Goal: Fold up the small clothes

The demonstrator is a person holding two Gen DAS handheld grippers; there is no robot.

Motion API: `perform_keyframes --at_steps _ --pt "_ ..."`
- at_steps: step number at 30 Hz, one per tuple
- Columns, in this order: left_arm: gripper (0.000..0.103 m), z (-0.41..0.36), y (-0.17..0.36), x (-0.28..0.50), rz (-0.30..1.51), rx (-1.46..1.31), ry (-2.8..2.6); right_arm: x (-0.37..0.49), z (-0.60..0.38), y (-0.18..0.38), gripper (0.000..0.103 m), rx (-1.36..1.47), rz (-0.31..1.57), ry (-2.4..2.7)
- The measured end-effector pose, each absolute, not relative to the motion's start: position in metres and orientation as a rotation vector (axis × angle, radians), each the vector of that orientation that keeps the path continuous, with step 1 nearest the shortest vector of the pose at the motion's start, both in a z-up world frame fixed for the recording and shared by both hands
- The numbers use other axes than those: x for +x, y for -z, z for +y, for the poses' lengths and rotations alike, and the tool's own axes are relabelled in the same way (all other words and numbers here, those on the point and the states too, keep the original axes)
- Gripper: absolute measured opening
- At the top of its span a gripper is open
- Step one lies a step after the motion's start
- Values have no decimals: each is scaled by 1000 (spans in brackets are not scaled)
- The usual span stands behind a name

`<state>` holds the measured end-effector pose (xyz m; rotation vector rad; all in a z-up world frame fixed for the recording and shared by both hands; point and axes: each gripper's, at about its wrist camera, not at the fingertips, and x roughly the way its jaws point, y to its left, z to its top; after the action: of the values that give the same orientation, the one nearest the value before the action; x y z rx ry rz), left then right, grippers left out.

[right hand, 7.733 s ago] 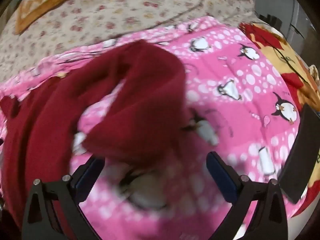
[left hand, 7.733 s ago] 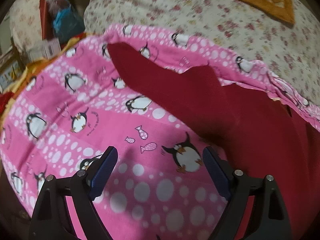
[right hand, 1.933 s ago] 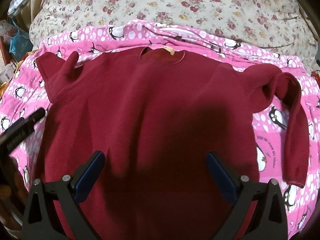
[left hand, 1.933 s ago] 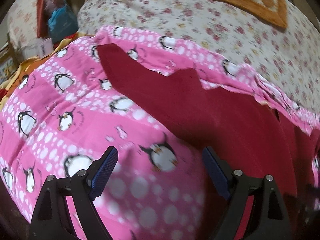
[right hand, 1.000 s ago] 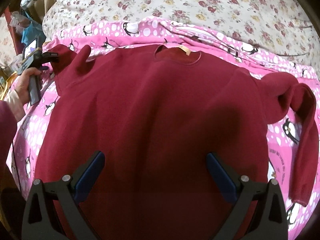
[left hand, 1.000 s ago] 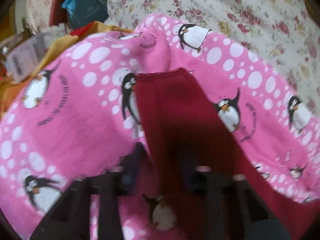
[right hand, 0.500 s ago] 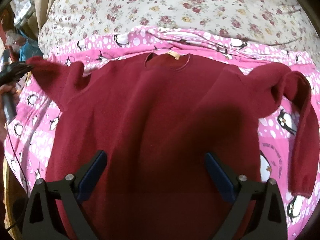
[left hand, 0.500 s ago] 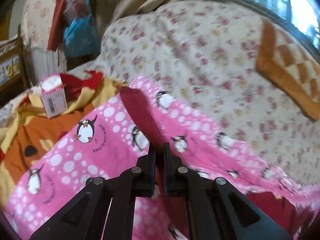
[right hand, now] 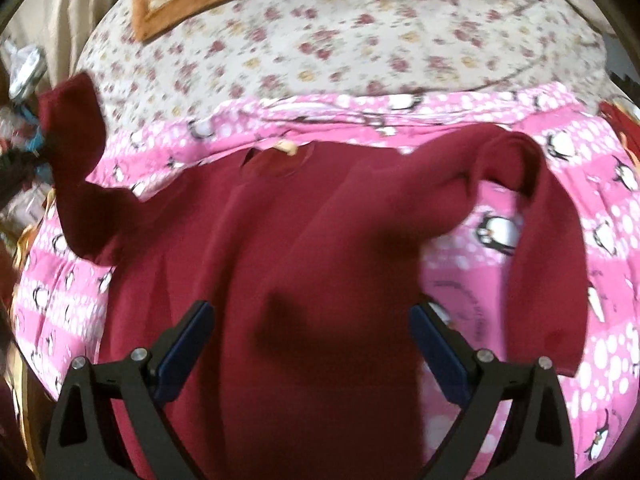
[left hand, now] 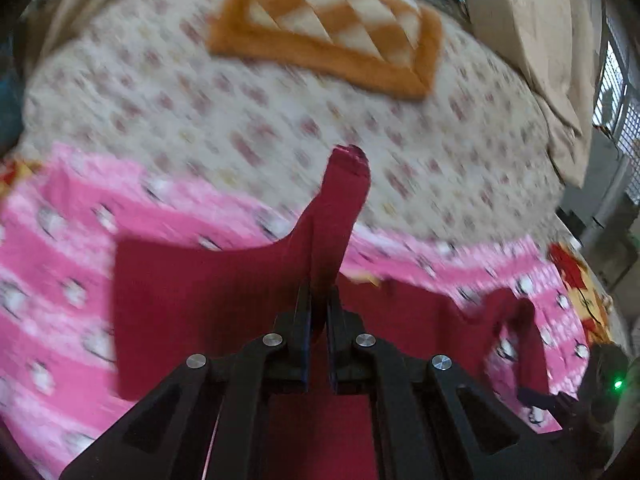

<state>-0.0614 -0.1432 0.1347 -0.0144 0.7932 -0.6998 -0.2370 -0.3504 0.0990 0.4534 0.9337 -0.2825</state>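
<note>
Lifting off now: the left claw [left hand: 318, 312] is pressed together, pinching the left sleeve [left hand: 340, 208] of the dark red sweater [right hand: 304, 248] and holding it up off the bed, cuff sticking up past the fingertips. The right claw [right hand: 312, 340] is spread wide and empty, hovering over the sweater's lower body. The garment lies front-up and spread on the pink penguin blanket [right hand: 600, 240], which covers the floral bedspread [right hand: 360, 32]. Judging by that, folding has barely begun: the body is flat and unfolded, no sleeve is yet laid across it, and the right sleeve [right hand: 536, 220] is humped and bent down the far side, wanting attention too.

From the right wrist view you get the whole layout: neckline with its tan label [right hand: 286, 147], both sleeves, the raised one off at the left edge. Only the left wrist view shows the pinch itself up close, and it is heavily blurred.
</note>
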Motion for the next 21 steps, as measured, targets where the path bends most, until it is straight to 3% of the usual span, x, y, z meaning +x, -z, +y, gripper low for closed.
perform_keyframes --at_steps 5,9,13,19,21 --pt "0 -207 -69 -88 947 7 721 -249 -369 -89 100 456 948 322" --pt "0 -225 -47 -102 992 87 719 -250 -374 -86 100 462 949 325" --pt "26 -199 -71 -113 991 82 783 -244 -375 -88 100 449 940 294" --pt "28 -115 -102 -107 856 89 518 -214 -378 -88 100 492 903 234" --pt "28 -91 -95 -97 833 86 402 -198 -372 -85 94 462 919 215"
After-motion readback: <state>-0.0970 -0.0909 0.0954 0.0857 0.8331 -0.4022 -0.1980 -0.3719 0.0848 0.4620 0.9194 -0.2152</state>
